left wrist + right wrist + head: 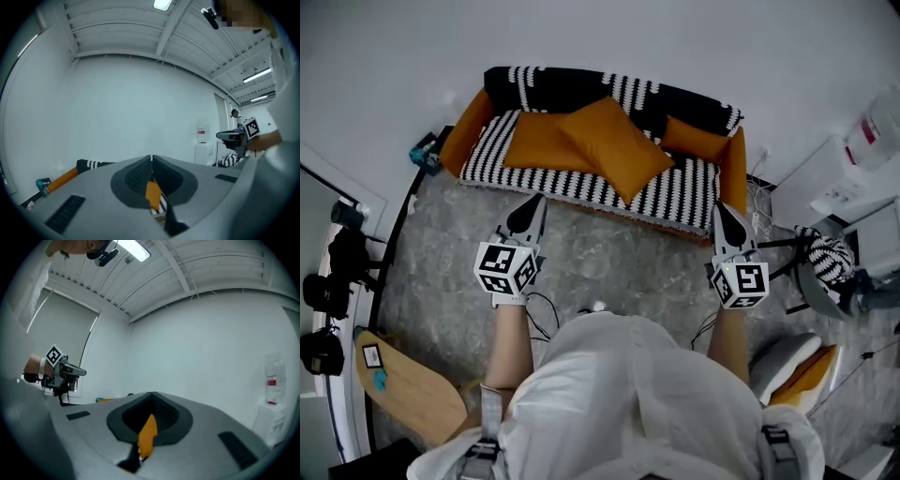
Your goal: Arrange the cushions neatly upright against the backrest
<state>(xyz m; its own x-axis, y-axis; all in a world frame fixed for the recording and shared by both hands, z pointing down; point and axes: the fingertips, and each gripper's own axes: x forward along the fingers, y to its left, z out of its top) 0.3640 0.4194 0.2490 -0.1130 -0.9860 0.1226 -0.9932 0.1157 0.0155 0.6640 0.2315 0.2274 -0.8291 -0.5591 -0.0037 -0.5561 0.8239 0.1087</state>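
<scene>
Grey veined floor (619,267), striped sofa (689,187); left hand-held gripper (537,200), right hand-held gripper (720,207) closed, empty.

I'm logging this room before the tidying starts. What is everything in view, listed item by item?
sofa: one, black-and-white striped with orange arms, against the far wall
large cushion: one, orange, mid-seat, lying over the flat cushion
flat cushion: one, orange, left part of the seat
end cushion: one, orange, right end by the backrest
wooden board: one, light brown, floor at lower left
camera gear: black, along the left edge
dispenser: one, white, upper right
striped item: one, black-and-white, right of the sofa; kind unclear
floor cushions: grey and orange, lower right
left gripper: grey, shut, empty, before the sofa
right gripper: grey, shut, empty, before the sofa
</scene>
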